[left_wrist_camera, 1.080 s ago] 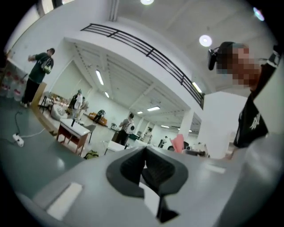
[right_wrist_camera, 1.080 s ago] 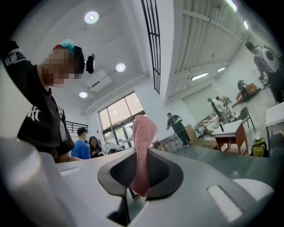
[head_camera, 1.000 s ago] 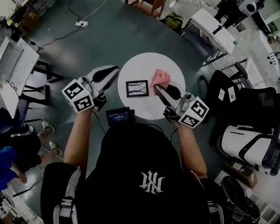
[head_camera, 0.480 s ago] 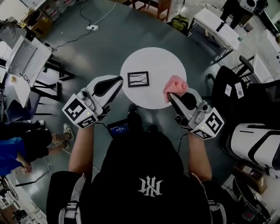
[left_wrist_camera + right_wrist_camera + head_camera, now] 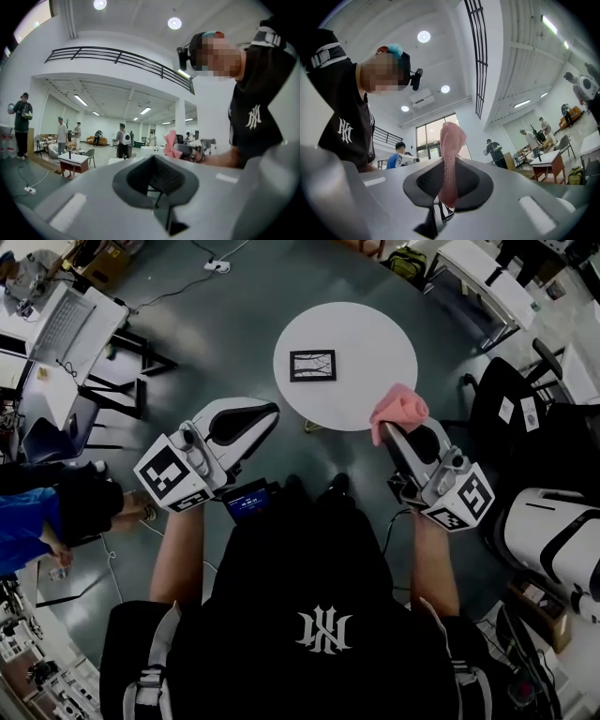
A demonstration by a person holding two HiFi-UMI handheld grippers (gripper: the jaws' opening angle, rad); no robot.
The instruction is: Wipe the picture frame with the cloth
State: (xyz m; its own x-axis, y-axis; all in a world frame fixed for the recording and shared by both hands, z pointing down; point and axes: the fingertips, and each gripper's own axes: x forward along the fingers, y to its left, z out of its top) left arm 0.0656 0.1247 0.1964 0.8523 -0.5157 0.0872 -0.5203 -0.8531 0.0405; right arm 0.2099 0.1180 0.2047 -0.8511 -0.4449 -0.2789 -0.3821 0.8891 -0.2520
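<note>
A small black picture frame (image 5: 312, 366) lies flat on the round white table (image 5: 375, 334). My right gripper (image 5: 394, 430) is shut on a pink cloth (image 5: 397, 412), held over the table's near right edge; in the right gripper view the pink cloth (image 5: 451, 154) stands up between the closed jaws. My left gripper (image 5: 272, 412) is shut with nothing in it, off the table to its near left and pointing toward it. In the left gripper view the pink cloth (image 5: 170, 144) shows in the distance beyond the closed jaws. Both grippers are well short of the frame.
A grey floor surrounds the table. Black chairs (image 5: 511, 399) and white desks (image 5: 473, 277) stand to the right, a desk with a laptop (image 5: 61, 320) at the left. A small screen device (image 5: 248, 500) hangs at the person's chest. Other people stand far off.
Both grippers have drawn back from the table toward the person. The right gripper lifted the pink cloth off the table beside the frame and now holds it at the near edge.
</note>
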